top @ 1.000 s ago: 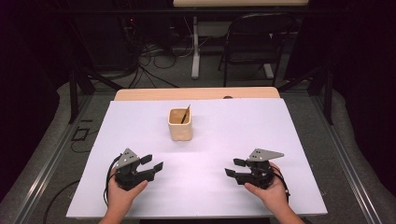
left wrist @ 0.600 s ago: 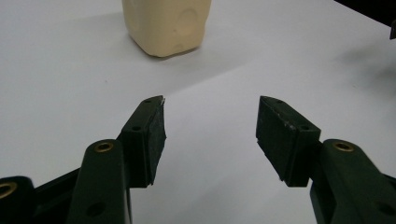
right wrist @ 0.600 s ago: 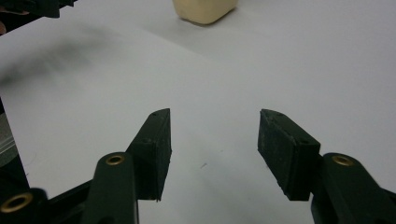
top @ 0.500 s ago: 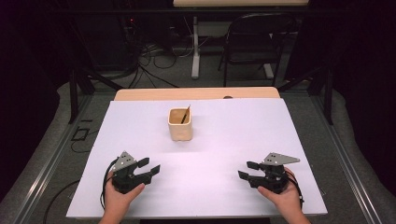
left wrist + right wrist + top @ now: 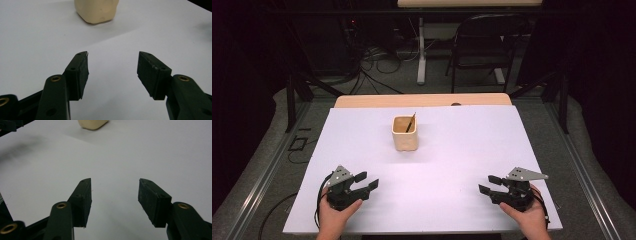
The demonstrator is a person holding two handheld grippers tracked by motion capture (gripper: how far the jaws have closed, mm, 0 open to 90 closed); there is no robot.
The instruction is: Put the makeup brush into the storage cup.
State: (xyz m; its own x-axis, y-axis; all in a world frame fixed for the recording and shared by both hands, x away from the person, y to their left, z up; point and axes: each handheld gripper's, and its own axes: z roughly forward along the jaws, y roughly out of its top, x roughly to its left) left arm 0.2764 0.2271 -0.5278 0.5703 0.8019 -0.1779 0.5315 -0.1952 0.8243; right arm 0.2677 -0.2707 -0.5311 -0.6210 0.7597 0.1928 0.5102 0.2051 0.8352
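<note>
A cream square cup (image 5: 405, 132) stands upright near the middle of the white table (image 5: 462, 150), with a thin dark stick (image 5: 410, 122) leaning inside it. My left gripper (image 5: 367, 181) rests low at the front left, open, nothing between its jaws. My right gripper (image 5: 489, 184) sits at the front right, open and empty as well. In the left gripper view the open left gripper (image 5: 113, 56) faces the cup's base (image 5: 96, 10) ahead. In the right gripper view the open right gripper (image 5: 115, 182) points over bare table, with the cup (image 5: 92, 123) at the top edge.
The white sheet covers a wooden table whose far edge (image 5: 422, 100) shows behind it. A chair (image 5: 474, 47) and cables (image 5: 377, 60) lie on the floor beyond. Metal rails (image 5: 587, 180) run along both sides of the table.
My right gripper has moved to the right and slightly toward the front edge. The left gripper has drifted only a little. The cup has stayed put.
</note>
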